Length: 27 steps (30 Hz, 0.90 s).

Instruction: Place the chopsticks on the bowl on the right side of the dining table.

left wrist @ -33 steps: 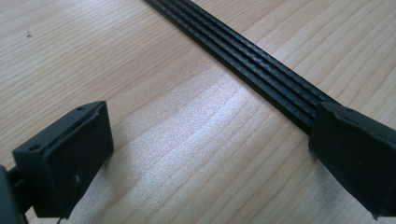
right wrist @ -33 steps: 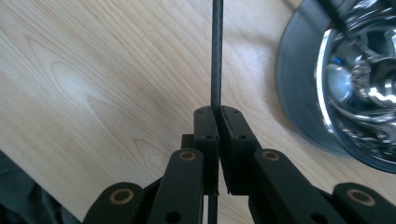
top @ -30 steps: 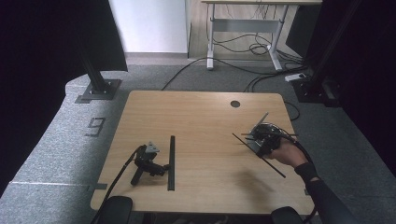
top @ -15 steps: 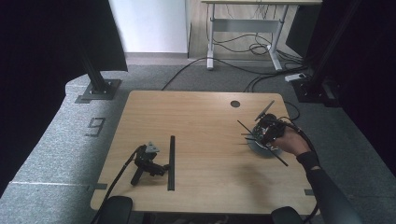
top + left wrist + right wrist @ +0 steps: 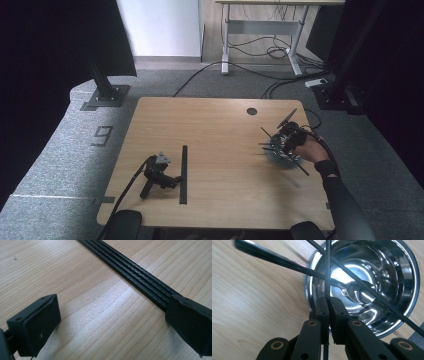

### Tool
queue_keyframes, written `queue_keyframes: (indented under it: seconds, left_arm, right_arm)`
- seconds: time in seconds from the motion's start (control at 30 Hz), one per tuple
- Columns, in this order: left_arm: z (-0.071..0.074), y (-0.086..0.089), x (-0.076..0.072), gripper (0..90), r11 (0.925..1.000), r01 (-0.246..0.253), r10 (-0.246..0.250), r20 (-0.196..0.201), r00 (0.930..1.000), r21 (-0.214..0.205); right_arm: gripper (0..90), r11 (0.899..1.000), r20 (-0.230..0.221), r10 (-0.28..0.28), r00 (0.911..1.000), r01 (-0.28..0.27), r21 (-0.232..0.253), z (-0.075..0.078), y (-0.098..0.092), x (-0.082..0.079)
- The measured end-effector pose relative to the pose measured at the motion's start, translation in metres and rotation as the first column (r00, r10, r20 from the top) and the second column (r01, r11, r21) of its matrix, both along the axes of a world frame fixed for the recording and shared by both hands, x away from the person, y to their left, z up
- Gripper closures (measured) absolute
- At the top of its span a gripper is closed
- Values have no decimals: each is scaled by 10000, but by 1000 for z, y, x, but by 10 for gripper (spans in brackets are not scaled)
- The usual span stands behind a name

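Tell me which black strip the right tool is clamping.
The thin strip running straight up from the right tool, over the steel bowl. The others lie slanted across the bowl, ungripped; the wide one lies by the left tool.

Grey carpet point(image 5: 60, 150), white wall point(image 5: 160, 25), cabled desk point(image 5: 260, 30)

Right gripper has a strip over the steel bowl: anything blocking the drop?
Partly. Two thin black strips already lie crossed over the shiny steel bowl, under the thin black strip pinched in the right gripper. The bowl looks otherwise empty.
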<state>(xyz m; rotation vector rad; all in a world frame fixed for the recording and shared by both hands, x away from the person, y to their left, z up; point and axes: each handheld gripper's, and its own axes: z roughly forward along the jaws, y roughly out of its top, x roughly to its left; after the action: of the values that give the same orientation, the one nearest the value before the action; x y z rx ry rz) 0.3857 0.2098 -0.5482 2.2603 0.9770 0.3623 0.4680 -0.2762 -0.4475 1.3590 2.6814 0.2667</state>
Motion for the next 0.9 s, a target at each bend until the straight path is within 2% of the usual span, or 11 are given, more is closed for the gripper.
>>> queue_keyframes:
  seconds: [0.33,0.53,0.6,0.77,0.9]
  left_arm:
    - [0,0,0,0,10000,-2,2,-3,10000,0]
    - [0,0,0,0,10000,5,-5,-5,10000,9]
    - [0,0,0,0,10000,14,-14,-7,10000,18]
    - [0,0,0,0,10000,16,-16,-8,10000,21]
    - [0,0,0,0,10000,18,-18,-8,10000,23]
  right_arm:
    - [856,9999,-26,-160,9999,160,64,-16,-7,5]
    - [853,9988,148,-243,9996,237,423,-16,-12,5]
    - [811,9977,336,-357,9988,337,588,-14,-14,4]
    - [614,9830,1302,-967,9868,742,1681,-2,-28,-6]
    - [482,9672,2100,-1604,9644,1111,2285,1,-39,-18]
